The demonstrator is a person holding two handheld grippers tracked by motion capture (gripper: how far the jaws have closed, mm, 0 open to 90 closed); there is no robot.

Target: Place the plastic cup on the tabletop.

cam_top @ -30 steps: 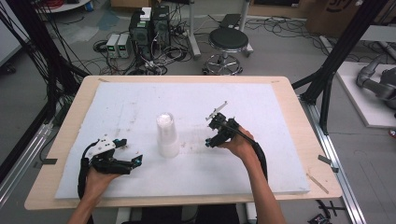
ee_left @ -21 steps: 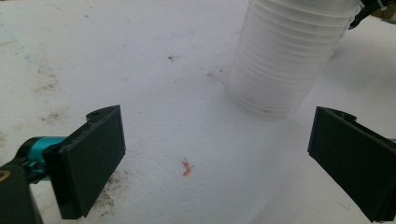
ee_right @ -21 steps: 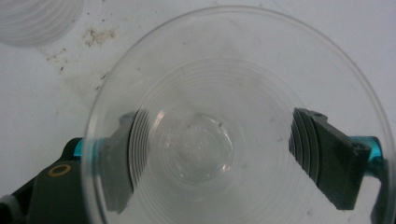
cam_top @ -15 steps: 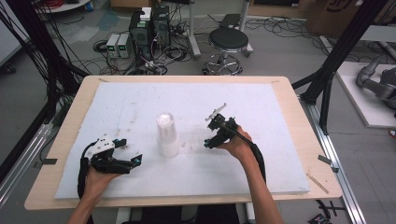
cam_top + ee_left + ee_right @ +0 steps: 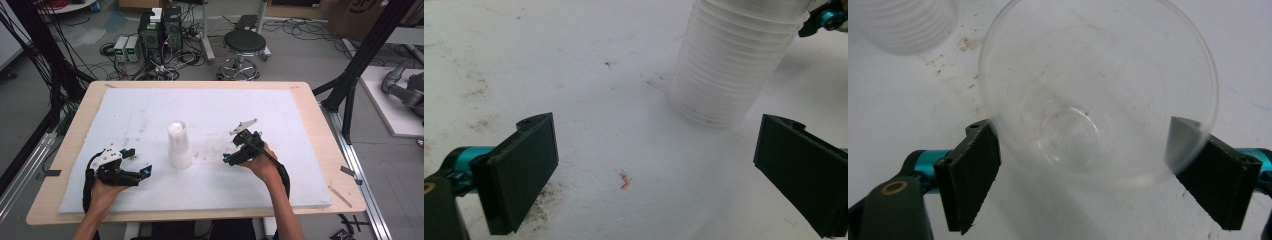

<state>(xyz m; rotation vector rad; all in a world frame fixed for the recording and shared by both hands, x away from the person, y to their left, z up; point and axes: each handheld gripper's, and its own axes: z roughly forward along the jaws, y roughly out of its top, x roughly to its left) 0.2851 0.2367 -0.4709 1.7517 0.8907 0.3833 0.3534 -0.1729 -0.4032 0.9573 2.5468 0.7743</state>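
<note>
Straddling a clear cup, the right gripper has just been opening its jaws; their pads look clear of its walls. At nine o'clock from it stands the cup stack. Further round toward eight, the left gripper holds its jaws wide apart with nothing between them.

The left gripper holds its black jaws wide apart over the stained white mat, nothing between them but a small orange scrap. Beyond, to the right, stands a stack of clear cups.

We see the stack of cups cut off at the top edge, beyond the left tool; the clear cup's rim looks blurred between the right tool's jaws.
</note>
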